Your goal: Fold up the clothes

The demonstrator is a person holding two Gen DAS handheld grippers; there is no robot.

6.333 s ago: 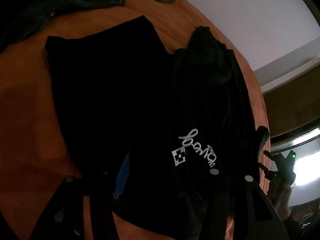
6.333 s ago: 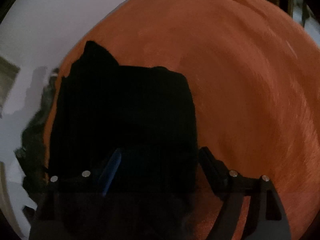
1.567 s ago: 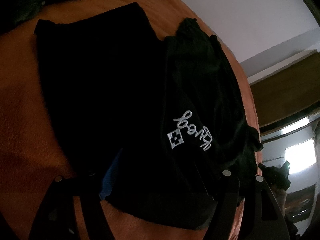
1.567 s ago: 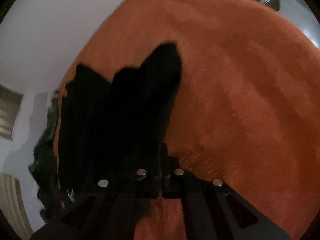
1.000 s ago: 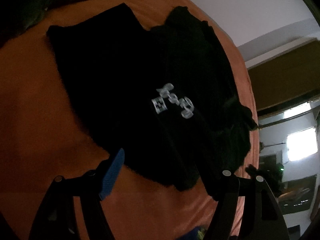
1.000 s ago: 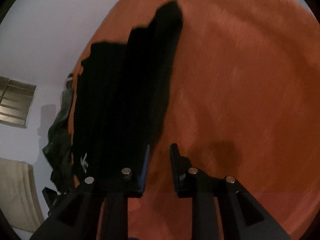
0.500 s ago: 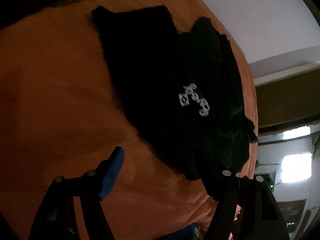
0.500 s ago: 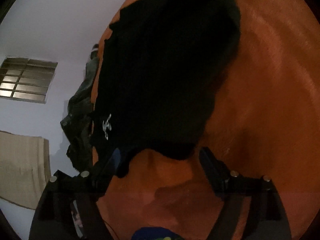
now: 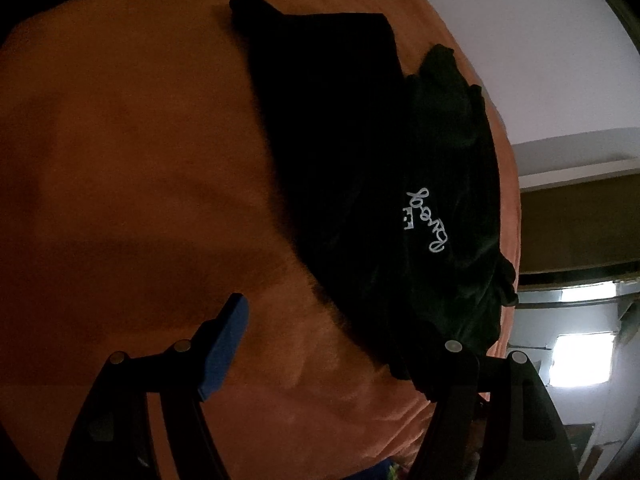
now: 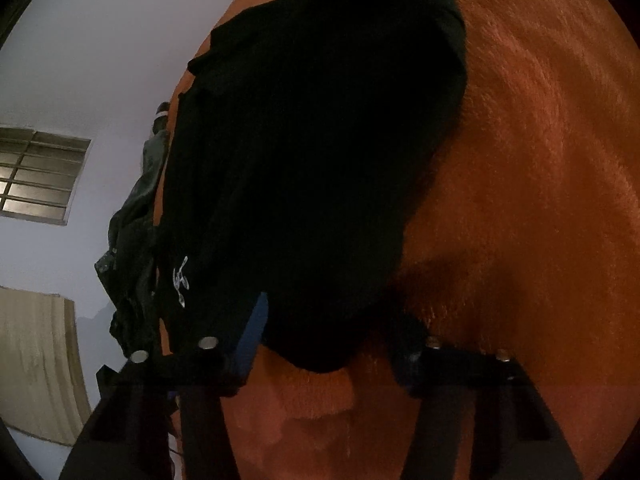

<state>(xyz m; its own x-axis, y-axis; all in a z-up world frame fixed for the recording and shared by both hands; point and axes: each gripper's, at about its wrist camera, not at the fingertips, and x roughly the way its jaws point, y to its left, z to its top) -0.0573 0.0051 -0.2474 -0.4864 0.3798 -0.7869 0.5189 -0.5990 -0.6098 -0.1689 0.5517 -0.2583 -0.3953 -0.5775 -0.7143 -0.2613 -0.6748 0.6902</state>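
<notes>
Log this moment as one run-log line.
stage: between folds | black garment: folded, on orange blanket | left tool: open, empty | right tool: open, straddling garment's near edge

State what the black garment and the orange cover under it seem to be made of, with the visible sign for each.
Black garment: soft matte knit, probably cotton jersey; it drapes in limp folds without shine, and white script is printed or stitched on it. Orange cover: plush, fleece-like fabric, judging by the fuzzy, brushed nap along its surface; the exact fibre cannot be told.

An orange blanket (image 9: pixel 120 160) spreads below a white wall (image 9: pixel 520 60) and barred window (image 10: pixel 36 176).
</notes>
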